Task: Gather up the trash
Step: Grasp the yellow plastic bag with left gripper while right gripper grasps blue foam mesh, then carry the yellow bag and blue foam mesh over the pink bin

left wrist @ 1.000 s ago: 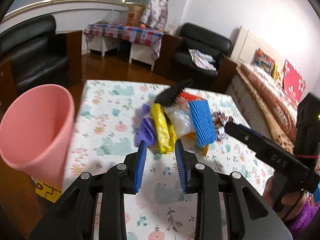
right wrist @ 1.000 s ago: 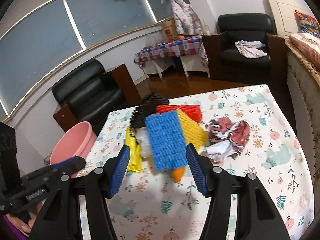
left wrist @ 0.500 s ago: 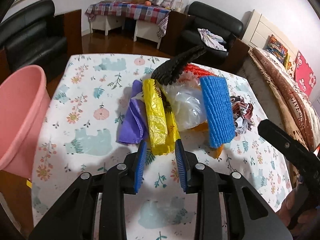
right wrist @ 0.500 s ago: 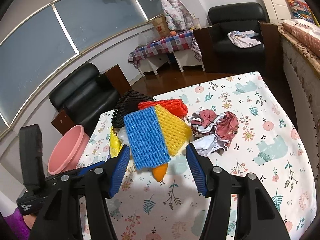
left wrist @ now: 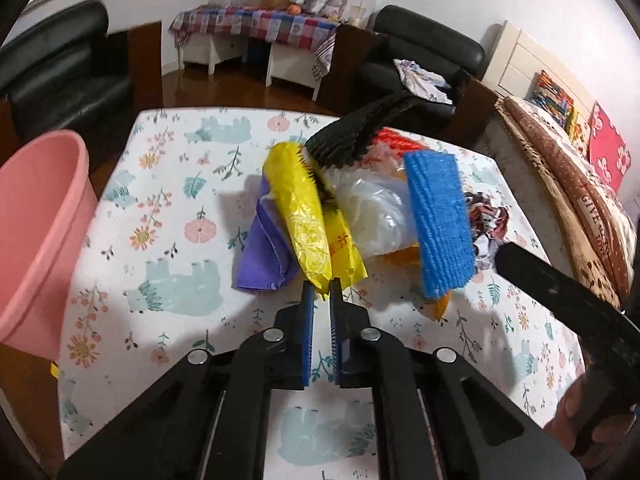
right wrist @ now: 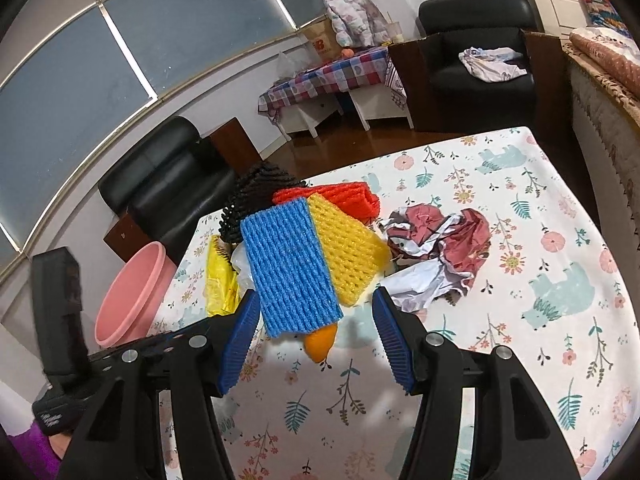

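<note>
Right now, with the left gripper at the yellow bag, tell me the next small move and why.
Probably let the left gripper finish closing, then lift gently. Its jaws are closing on the near tip of the yellow plastic bag, which sits between them at the pile's edge. The pink bin stands open just left of the table; the right gripper is open.

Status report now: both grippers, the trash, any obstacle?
Left gripper closing on yellow bag tip. Right gripper open, blue foam net between jaws. Pink bin at table edge, nothing blocking.
</note>
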